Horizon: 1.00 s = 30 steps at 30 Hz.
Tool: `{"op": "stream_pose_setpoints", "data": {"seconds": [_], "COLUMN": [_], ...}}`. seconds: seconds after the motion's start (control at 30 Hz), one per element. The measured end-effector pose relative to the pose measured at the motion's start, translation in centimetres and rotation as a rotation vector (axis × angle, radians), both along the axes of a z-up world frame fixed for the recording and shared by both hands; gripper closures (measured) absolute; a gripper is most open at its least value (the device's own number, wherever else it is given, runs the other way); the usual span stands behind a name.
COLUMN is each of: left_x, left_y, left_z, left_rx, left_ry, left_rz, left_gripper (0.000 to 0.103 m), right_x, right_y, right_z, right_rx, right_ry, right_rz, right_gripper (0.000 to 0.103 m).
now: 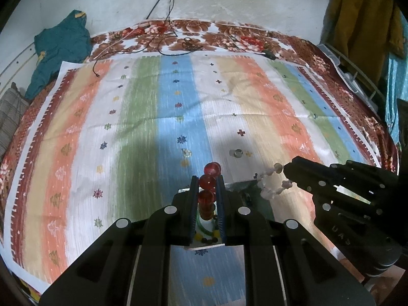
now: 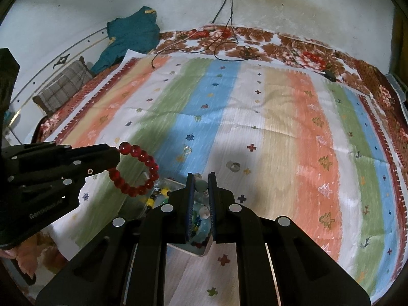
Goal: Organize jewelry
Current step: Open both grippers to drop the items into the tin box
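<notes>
The left gripper (image 1: pixel 207 178) has its jaws clamped on a red bead bracelet (image 2: pixel 137 169); the right gripper (image 2: pixel 201 178) has its jaws clamped on a pale bead bracelet (image 1: pixel 270 181). Two clear rings (image 1: pixel 236 153) lie on the striped bedsheet (image 1: pixel 142 117) at twelve o'clock; "Gen" is readable on the left gripper.

Both grippers pointed steeply downward, side by side. The left gripper (image 1: pixel 208 186) was clamped closed, and the right gripper (image 2: pixel 201 182) was also closed.

Stained white wall (image 1: pixel 229 5); striped bedspread (image 1: pixel 142 117).
</notes>
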<state>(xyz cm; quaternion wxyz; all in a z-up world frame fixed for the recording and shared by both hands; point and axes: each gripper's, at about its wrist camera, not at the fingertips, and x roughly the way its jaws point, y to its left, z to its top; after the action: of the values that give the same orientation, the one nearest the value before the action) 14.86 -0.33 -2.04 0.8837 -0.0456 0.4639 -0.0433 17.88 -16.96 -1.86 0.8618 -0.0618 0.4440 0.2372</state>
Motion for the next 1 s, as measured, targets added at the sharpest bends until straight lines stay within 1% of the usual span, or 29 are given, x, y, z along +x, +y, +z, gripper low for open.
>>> {"op": "stream_pose_setpoints", "data": {"seconds": [0.13,0.23,0.27,0.3,0.33,0.43,0.63,0.67,0.73,0.8,0.97,1.0], "left_x": [-0.5,-0.6,-0.6,-0.6,-0.5,-0.2,0.2,0.2,0.4,0.5,1.2,1.4], "left_y": [0.0,0.0,0.0,0.1,0.1,0.4,1.3,1.4,1.6,1.6,1.7,1.8], "left_z": [-0.1,-0.5,-0.6,-0.5,-0.5,-0.5,-1.0,-1.0,-1.0,-1.1,-1.8,-1.9], "left_rx": [-0.010,-0.021,-0.022,-0.011,-0.005,0.017,0.028,0.027,0.025,0.034,0.058,0.060], "left_ry": [0.007,0.032,0.032,0.031,0.027,0.025,0.043,0.044,0.044,0.045,0.056,0.055], "left_rz": [-0.004,-0.004,0.003,0.013,0.019,0.043,0.068,0.069,0.072,0.069,0.071,0.073], "left_gripper": [0.090,0.089,0.089,0.083,0.077,0.075,0.073,0.072,0.066,0.063,0.060,0.058], "right_x": [-0.2,-0.1,0.0,0.1,0.1,0.6,1.3,1.5,1.6,1.9,2.6,2.7], "right_y": [0.2,0.1,0.0,0.0,-0.1,-0.5,-1.0,-1.0,-1.0,-0.9,-0.9,-0.8], "right_z": [-0.3,-0.8,-0.9,-1.0,-1.0,-1.1,-1.6,-1.7,-1.8,-1.9,-2.3,-2.3], "right_rx": [-0.003,-0.014,-0.027,-0.036,-0.042,-0.048,-0.060,-0.062,-0.064,-0.069,-0.078,-0.079], "right_ry": [0.014,0.032,0.032,0.026,0.020,0.020,0.038,0.041,0.043,0.044,0.051,0.054], "right_rz": [0.003,-0.004,-0.012,-0.017,-0.021,-0.044,-0.063,-0.066,-0.065,-0.068,-0.078,-0.078], "right_gripper": [0.091,0.090,0.080,0.064,0.058,0.058,0.057,0.057,0.054,0.052,0.051,0.050]}}
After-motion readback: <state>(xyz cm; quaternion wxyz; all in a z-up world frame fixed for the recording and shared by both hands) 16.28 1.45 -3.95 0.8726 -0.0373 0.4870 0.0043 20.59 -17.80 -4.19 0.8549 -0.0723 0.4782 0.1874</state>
